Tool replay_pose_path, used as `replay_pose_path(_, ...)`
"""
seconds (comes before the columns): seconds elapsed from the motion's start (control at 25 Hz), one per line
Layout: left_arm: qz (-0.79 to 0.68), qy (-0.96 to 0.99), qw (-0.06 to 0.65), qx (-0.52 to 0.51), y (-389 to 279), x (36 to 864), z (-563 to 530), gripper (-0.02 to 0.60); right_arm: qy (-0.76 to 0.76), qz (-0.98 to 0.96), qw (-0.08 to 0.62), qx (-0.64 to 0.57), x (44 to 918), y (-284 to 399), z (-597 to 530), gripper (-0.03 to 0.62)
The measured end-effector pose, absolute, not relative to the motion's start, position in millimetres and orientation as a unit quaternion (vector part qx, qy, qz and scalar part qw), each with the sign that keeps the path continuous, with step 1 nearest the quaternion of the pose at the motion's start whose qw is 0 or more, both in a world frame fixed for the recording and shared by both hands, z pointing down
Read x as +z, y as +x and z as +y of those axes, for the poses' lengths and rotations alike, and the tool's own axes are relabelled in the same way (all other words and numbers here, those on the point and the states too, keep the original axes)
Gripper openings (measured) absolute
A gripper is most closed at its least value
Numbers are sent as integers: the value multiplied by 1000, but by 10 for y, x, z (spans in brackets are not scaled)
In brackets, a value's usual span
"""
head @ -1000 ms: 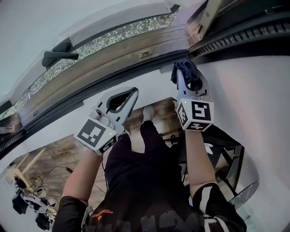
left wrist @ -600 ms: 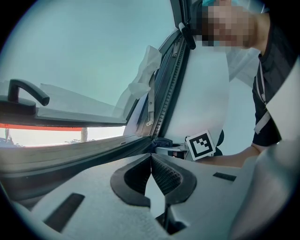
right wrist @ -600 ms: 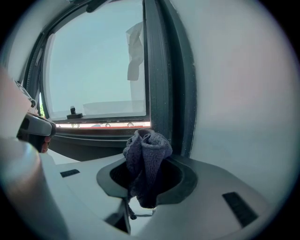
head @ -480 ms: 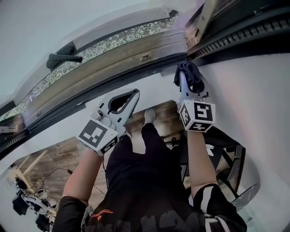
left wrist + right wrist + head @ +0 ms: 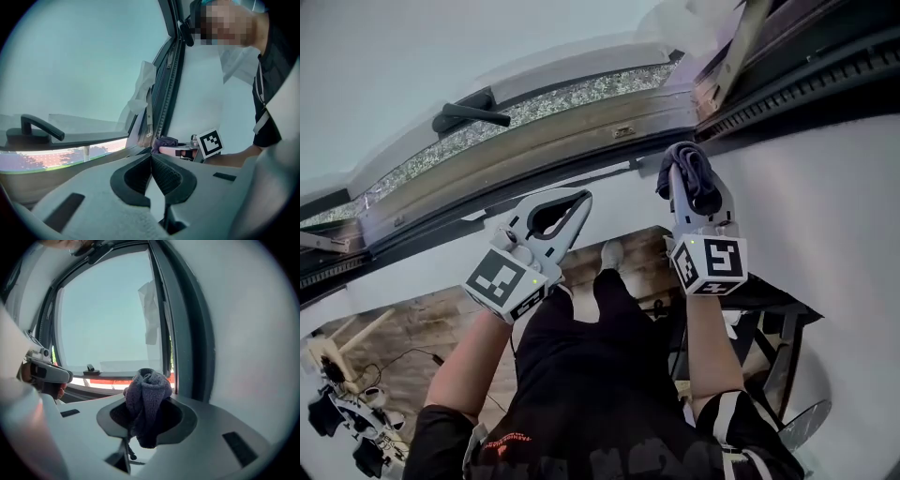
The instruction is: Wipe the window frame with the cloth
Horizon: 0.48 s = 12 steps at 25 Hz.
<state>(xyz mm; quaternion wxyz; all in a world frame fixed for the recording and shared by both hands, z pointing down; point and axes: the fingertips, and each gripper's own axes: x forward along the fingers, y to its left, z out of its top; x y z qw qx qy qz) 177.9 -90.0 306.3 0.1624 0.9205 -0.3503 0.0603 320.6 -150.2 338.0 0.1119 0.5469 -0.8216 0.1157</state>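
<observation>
We find the right tool (image 5: 682,161) clamped on the cloth (image 5: 149,397), a dark purplish bundle bunched between its jaws and standing up past their tips; in the head view the cloth sits at the lower right corner of the frame (image 5: 546,131), just beneath the dark rail (image 5: 806,89) that runs off to the right; we cannot tell whether cloth and frame are touching; in the right tool's own view the bundle lies before the junction of the frame's bottom member and its dark upright (image 5: 185,333); the left tool (image 5: 151,157) has its jaws brought together at the tips with nothing between them; it is held over the white ledge (image 5: 422,267) below the frame, to the left of the right tool and apart from it; a black handle (image 5: 470,115) stands on the sash at the left, well apart from both tools; the pane (image 5: 108,310) shows pale sky; below the tools we note the person's dark trousers (image 5: 591,375) and a wooden floor (image 5: 412,328).
</observation>
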Motion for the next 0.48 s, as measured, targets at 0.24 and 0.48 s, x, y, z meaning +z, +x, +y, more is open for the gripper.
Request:
replay_pose_path(0.24, -371, 915, 152, 45, 1439, 2763, -721, 20, 513, -849, 86, 94, 2886, 2789, -1356, 107)
replay_pose_path(0.48, -391, 910, 134, 28, 1018, 2443, -523, 20, 476, -875, 68, 63, 2368, 2299, -1185, 107)
